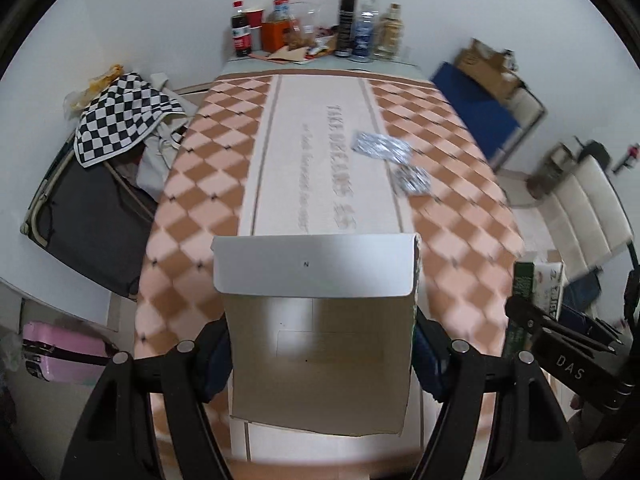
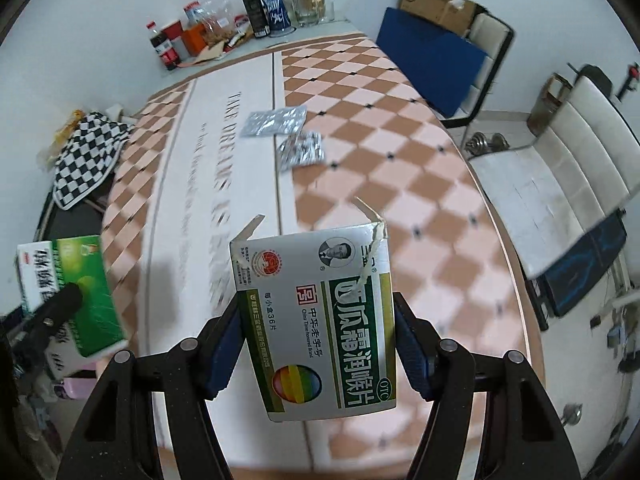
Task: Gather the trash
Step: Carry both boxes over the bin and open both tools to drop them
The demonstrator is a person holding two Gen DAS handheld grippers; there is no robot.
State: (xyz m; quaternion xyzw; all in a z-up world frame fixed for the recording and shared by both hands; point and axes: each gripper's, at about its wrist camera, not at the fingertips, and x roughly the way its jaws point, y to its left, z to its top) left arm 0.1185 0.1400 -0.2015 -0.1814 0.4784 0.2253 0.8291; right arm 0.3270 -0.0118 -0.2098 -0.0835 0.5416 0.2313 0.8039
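My left gripper is shut on an opened medicine box, its plain inner side and flap facing the camera, held above the near end of the table. In the right wrist view this box shows green at the far left. My right gripper is shut on a torn green and white lozenge box, also held above the table. Two silver blister packs lie on the checked tablecloth: one farther, one nearer.
Bottles, a red cup and snack wrappers crowd the table's far end. A chair with a checkered cloth stands left. A blue board and a white bench stand right. A pink case sits on the floor.
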